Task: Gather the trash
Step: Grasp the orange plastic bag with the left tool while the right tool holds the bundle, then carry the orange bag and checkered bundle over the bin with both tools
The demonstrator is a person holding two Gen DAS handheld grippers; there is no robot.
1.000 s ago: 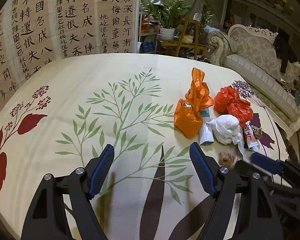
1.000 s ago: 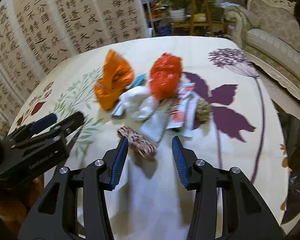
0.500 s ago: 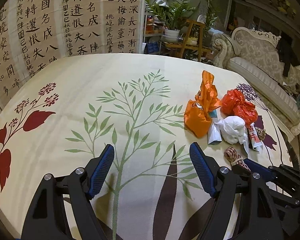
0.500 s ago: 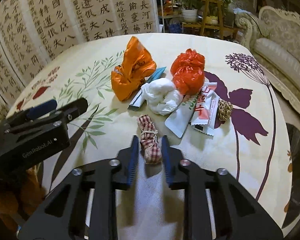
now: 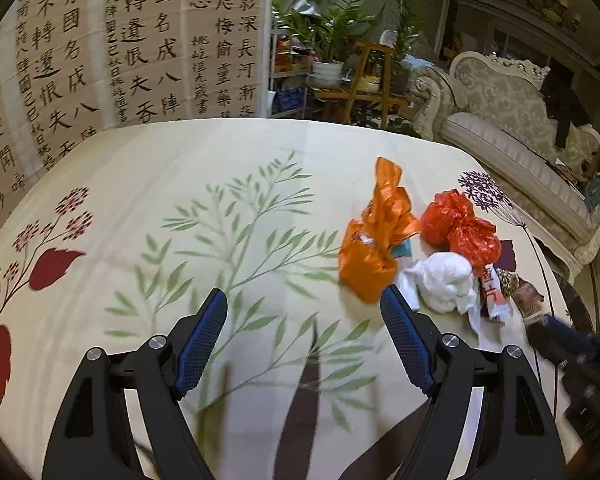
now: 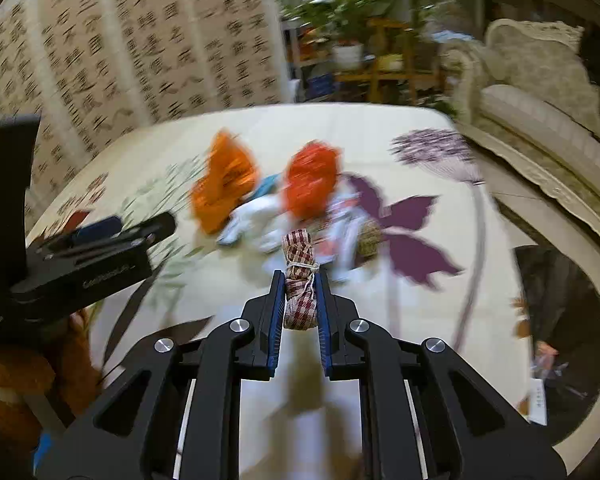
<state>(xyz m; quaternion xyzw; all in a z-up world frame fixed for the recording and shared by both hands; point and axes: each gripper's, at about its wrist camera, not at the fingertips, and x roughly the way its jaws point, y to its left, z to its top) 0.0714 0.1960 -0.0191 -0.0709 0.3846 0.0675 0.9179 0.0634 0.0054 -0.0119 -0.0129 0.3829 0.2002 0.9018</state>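
Observation:
My right gripper (image 6: 299,278) is shut on a red-and-white checked cloth bundle (image 6: 298,276) tied with string, held above the table. Behind it, blurred, lie an orange bag (image 6: 224,188), a red bag (image 6: 310,184), a white wad (image 6: 256,216) and snack wrappers (image 6: 348,216). In the left wrist view my left gripper (image 5: 304,306) is open and empty above the cloth, left of the orange bag (image 5: 374,248), red bag (image 5: 458,228), white wad (image 5: 444,282) and wrapper (image 5: 494,294). The right gripper (image 5: 560,340) shows blurred at the right edge.
The table wears a cream tablecloth (image 5: 180,184) with leaf and flower prints. A calligraphy screen (image 5: 100,48) stands behind it, potted plants (image 5: 332,36) at the back, an ornate sofa (image 5: 512,120) to the right. The left gripper (image 6: 80,252) shows at the right view's left.
My right gripper has shut on the checked bundle and lifted it off the table, pulling back. My left gripper has shifted slightly towards the trash pile, still open.

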